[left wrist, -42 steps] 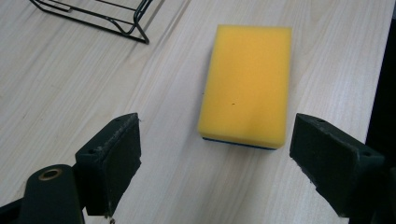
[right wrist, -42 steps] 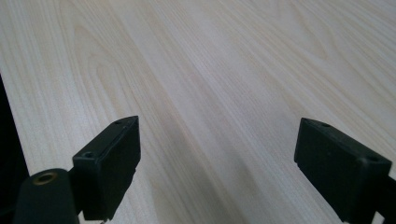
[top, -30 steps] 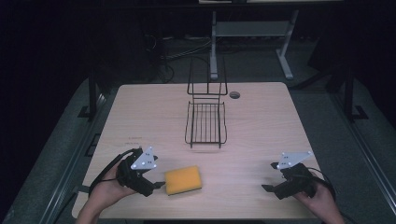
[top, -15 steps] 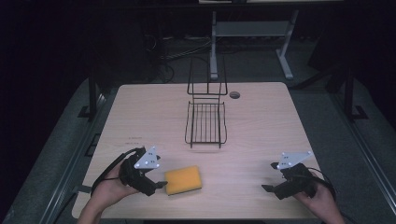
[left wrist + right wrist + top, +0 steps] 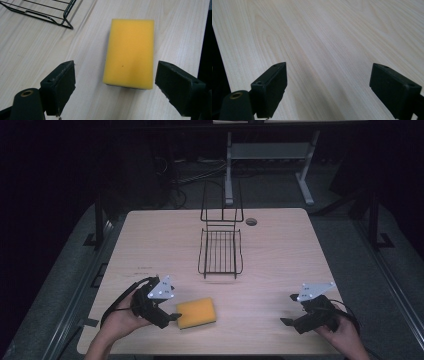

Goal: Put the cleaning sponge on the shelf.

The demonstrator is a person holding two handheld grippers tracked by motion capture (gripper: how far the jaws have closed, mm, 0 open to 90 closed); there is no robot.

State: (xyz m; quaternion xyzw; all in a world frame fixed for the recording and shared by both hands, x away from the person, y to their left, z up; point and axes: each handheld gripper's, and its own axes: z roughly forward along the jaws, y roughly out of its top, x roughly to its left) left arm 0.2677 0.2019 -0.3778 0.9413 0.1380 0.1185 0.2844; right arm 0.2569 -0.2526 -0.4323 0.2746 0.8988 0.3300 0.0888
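Left claw [image 5: 172,316] has crept a bit closer to the sponge [image 5: 196,313] vs a sec ago; now its tips sit just at the sponge's near-left end. Jaws spread wide, nothing pinched; in left gripper view the sponge [image 5: 130,52] lies flat on the surface betw. them, just ahead of the pads, not touching either. Left hand [image 5: 120,320] grips the tool low, forearm coming in from bottom-left, claw aimed right and a little fwd.

Right claw [image 5: 289,321] hasn't moved: jaws spread over bare surface [image 5: 324,45], hand [image 5: 340,327] resting near the front-right edge, pointed left. Sponge well apart from it.

Wire rack [image 5: 220,251] sits mid-surface, beyond the sponge, unchanged.
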